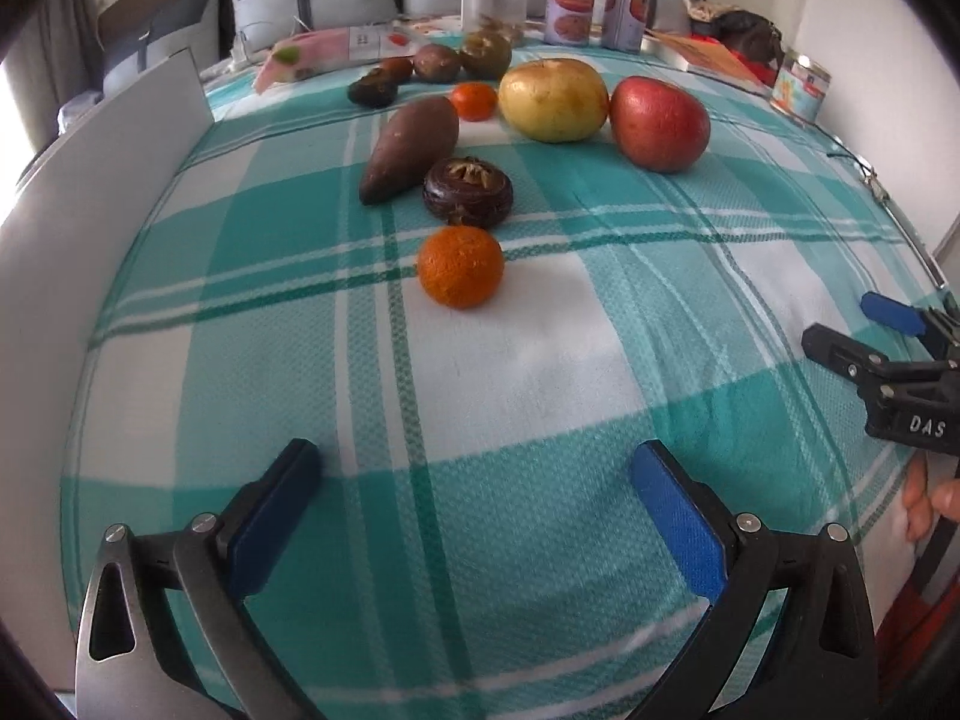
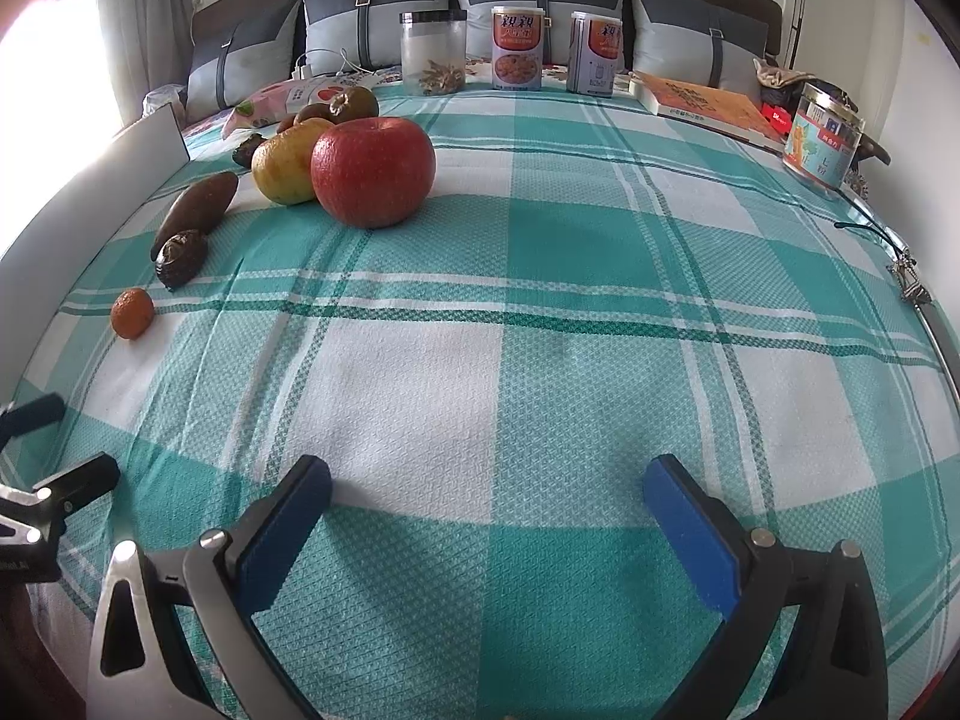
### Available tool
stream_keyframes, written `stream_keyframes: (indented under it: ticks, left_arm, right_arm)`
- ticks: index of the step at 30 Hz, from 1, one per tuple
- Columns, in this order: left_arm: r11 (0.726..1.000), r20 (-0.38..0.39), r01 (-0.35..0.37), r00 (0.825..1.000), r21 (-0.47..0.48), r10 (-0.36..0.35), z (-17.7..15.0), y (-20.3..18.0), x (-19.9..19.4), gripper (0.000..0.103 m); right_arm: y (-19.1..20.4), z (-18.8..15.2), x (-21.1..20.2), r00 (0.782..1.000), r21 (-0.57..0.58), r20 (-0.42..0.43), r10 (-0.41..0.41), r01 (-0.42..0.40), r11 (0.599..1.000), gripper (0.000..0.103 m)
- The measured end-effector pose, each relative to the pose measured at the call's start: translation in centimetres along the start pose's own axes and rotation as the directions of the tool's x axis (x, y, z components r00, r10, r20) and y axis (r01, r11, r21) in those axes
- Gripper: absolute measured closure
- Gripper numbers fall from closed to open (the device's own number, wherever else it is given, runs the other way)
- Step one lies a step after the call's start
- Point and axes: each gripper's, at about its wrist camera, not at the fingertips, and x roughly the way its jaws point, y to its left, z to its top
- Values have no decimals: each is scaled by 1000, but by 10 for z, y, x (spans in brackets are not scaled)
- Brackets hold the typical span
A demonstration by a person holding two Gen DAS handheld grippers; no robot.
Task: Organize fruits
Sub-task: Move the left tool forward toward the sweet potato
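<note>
Jaws wide and empty on both grippers, mandarin [image 1: 461, 266] ahead, cans [image 2: 517, 48] beyond.

I see a teal plaid cloth [image 2: 540, 312] covering the bed. At its far edge stands a clear jar [image 2: 433, 52]; 2 printed cans [image 2: 517, 48] stand right of the jar. An orange book [image 2: 702, 102] lies farther right. Grey pillows [image 2: 366, 18] line up behind the jar.
</note>
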Motion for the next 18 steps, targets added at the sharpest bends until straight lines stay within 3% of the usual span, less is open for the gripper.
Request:
stream_keyframes:
  ticks: [4, 9, 18]
  left_arm:
    - [1000, 57, -16, 998, 12, 16, 13, -12, 11, 0]
    - [1000, 66, -21, 998, -12, 21, 33, -22, 23, 0]
    - [999, 65, -21, 998, -29, 23, 31, -21, 24, 0]
  right_arm:
    - [0, 0, 0, 1000, 0, 0, 0, 0, 1000, 0]
    - [0, 0, 0, 1000, 0, 1, 0, 0, 1000, 0]
    - [0, 0, 0, 1000, 1, 3, 1, -1, 1000, 0]
